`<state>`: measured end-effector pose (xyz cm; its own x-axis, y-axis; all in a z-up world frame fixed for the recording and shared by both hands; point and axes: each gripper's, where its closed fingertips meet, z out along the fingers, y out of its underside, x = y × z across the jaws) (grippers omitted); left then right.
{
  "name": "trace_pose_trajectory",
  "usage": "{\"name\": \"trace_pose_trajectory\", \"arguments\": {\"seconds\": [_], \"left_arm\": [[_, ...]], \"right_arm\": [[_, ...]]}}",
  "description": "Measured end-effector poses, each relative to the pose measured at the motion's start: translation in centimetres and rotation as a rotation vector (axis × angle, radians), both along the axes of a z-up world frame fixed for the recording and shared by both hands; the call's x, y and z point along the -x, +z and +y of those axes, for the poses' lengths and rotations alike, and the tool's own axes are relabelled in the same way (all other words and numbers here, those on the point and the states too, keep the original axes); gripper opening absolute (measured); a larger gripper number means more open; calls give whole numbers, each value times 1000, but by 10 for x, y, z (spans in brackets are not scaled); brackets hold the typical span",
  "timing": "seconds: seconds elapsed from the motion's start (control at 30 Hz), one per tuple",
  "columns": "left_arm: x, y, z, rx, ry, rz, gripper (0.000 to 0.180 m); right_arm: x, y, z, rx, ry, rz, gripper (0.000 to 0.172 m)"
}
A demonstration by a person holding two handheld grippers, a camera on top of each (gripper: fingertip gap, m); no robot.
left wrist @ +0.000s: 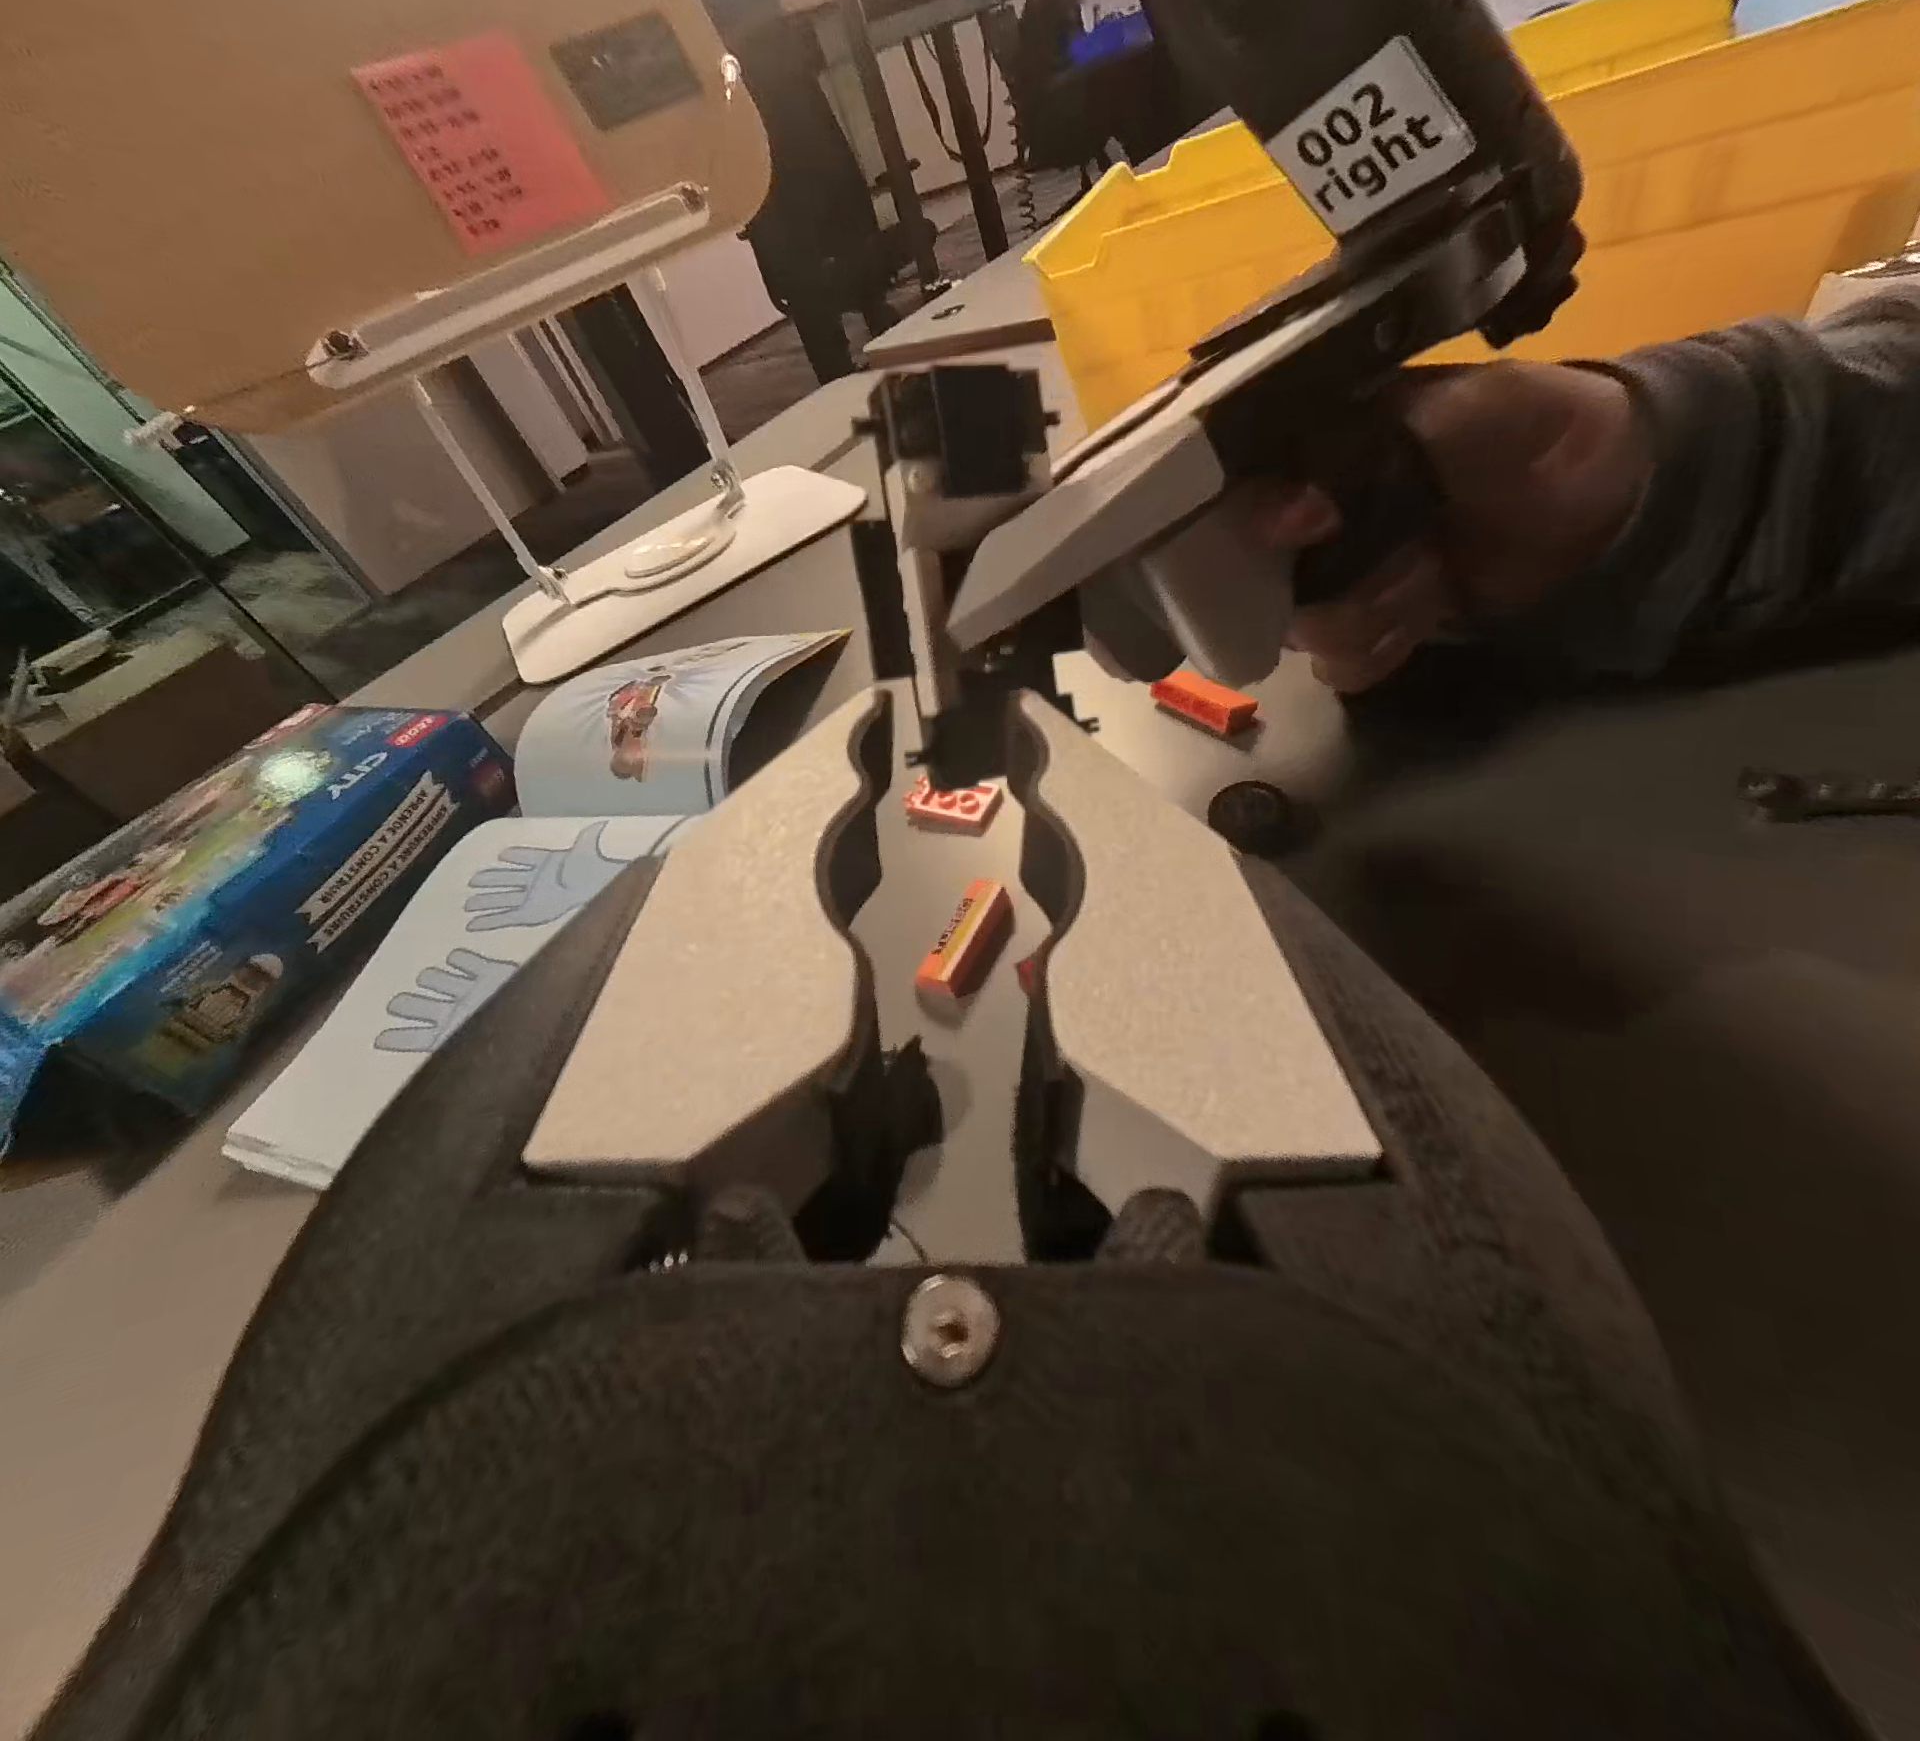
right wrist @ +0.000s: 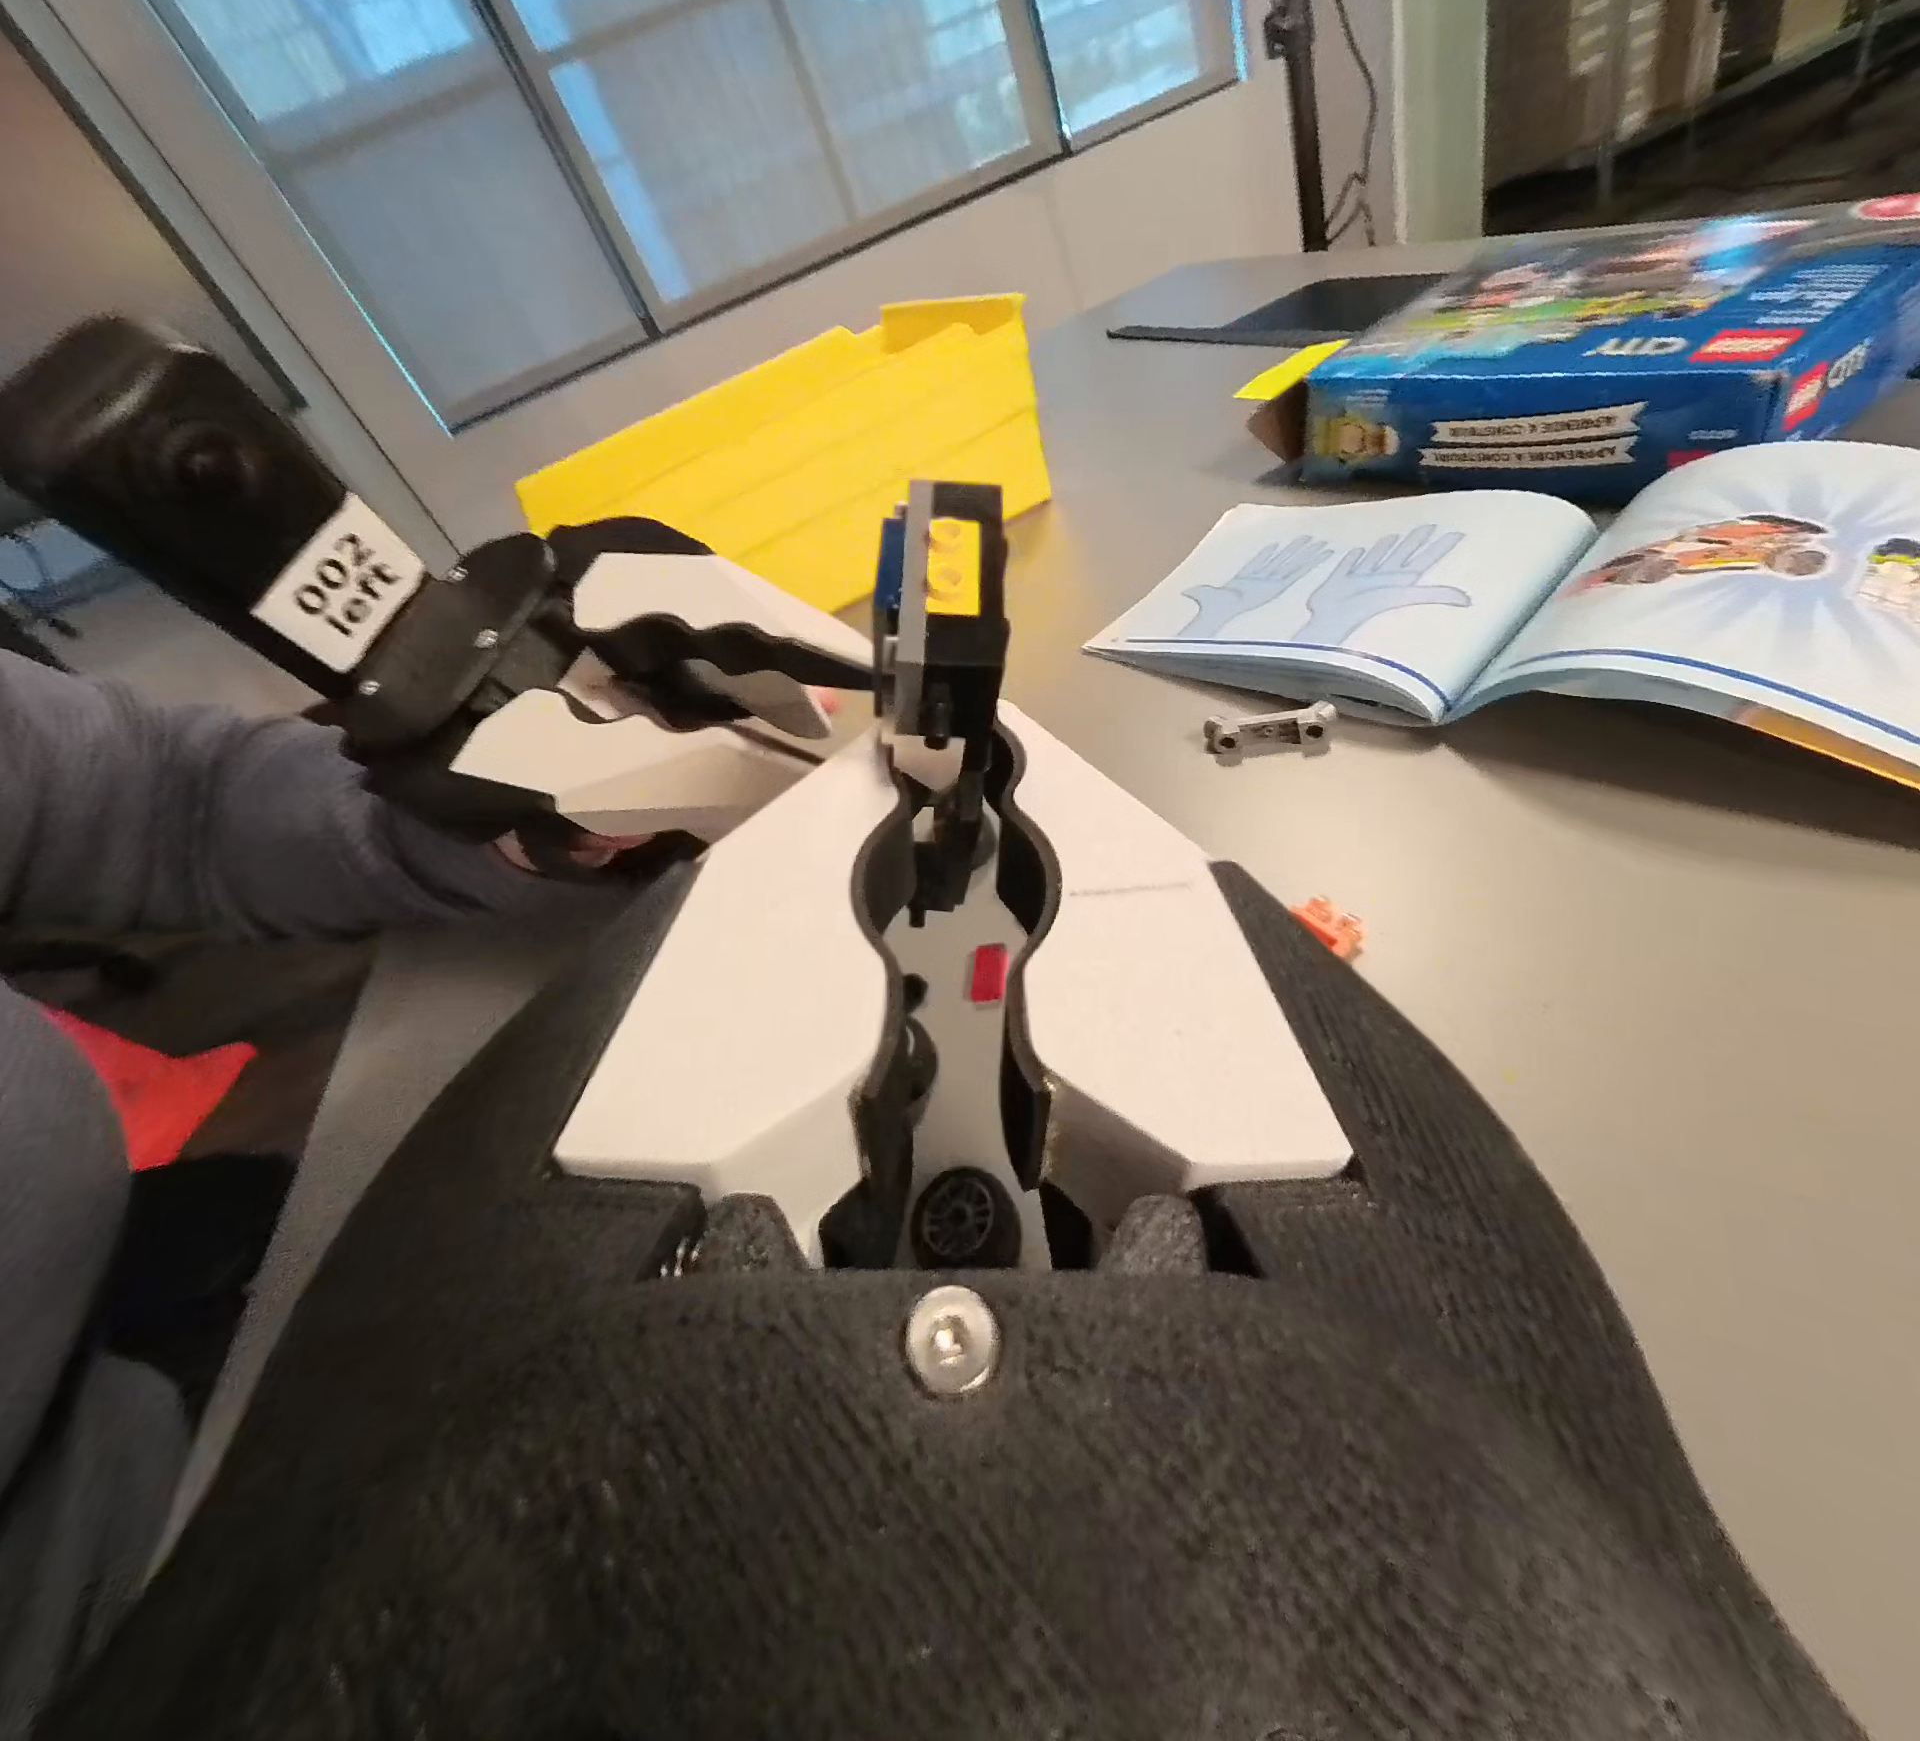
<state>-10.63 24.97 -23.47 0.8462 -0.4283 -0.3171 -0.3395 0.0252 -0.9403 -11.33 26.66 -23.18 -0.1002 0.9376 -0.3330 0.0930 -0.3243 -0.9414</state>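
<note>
Left wrist view: the left gripper stands narrowly parted, its fingertips flanking the black foot of a small brick assembly that rises straight ahead; whether the pads press it cannot be told. The right gripper reaches in from the right. A red plate lies on the table just beyond and below the tips, and an orange tile shows between the fingers.

Right wrist view: the right gripper is clamped on the assembly's black lower part, holding it upright at its tips. The left gripper meets the assembly's grey side from the left. An open booklet lies off to the right.
</note>
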Motion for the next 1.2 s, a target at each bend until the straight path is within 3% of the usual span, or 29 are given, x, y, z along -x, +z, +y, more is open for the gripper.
{"name": "trace_pose_trajectory", "arguments": {"seconds": [0.2,0.47,0.57,0.83,1.07,1.2], "left_arm": [[1,2,0,-25,8,24,1],[3,-7,3,43,11,32,0],[8,-7,5,62,25,7,0],[12,-5,6,77,19,-52,0],[5,-8,4,64,7,-4,7],[7,-8,5,77,11,-4,1]], "right_arm": [[4,-6,-8,-154,-8,-57,7],[4,-11,-7,-243,-29,-98,8],[1,-9,-12,-253,13,-90,29],[-3,-10,-11,-153,46,-99,15],[-3,-13,-13,-333,6,-139,12],[-3,-11,-13,-382,-20,-133,12]]}}
